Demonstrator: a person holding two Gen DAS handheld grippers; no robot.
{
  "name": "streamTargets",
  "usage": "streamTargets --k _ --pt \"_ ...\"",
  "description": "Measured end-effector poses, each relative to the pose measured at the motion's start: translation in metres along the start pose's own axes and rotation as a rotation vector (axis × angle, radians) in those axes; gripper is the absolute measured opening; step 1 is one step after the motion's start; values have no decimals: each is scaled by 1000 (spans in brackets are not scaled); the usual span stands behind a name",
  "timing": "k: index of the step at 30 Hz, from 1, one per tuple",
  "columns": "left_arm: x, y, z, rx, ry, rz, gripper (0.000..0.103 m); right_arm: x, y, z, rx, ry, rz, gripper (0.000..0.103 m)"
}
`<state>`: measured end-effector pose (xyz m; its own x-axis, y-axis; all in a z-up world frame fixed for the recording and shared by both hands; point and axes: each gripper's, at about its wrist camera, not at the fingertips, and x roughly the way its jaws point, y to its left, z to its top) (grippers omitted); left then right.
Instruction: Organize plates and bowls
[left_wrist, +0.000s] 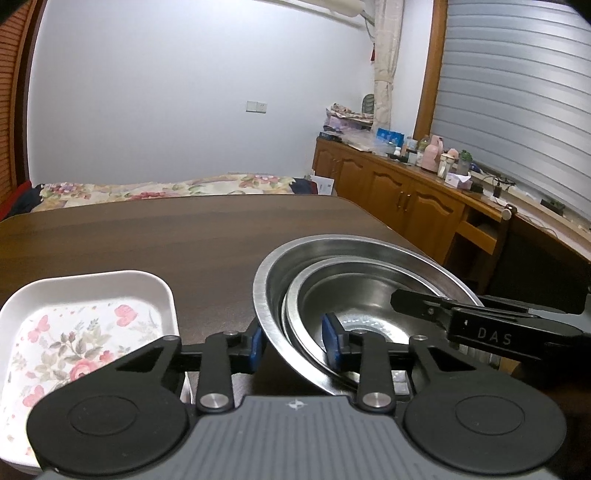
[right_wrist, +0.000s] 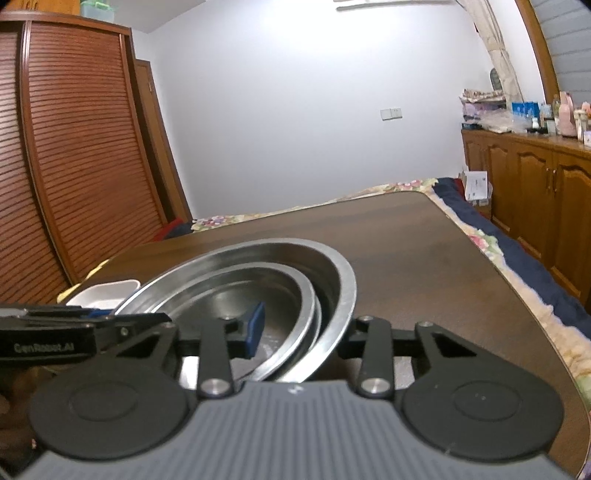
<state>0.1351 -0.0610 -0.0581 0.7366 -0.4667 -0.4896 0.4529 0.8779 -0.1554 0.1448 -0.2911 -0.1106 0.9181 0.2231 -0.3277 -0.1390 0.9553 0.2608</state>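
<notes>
My two wrist cameras face the nested steel bowls closely from opposite sides, sharing them.

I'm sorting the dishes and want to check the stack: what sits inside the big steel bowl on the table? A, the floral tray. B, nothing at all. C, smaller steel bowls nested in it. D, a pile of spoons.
C: the big steel bowl holds smaller steel bowls nested inside it, while the floral tray lies apart on the table beside it.

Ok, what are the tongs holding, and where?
Left tongs and right tongs each straddle the near rim of nested round steel bowls; grip cannot be told.
</notes>
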Motion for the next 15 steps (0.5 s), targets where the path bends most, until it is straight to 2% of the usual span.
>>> streamTargets --k 9,15 --pt "-13 3 11 -13 -26 -1 33 -6 11 11 -16 -14 -14 39" --pt "-34 2 24 -6 -69 11 33 -14 19 24 -32 -38 -4 39"
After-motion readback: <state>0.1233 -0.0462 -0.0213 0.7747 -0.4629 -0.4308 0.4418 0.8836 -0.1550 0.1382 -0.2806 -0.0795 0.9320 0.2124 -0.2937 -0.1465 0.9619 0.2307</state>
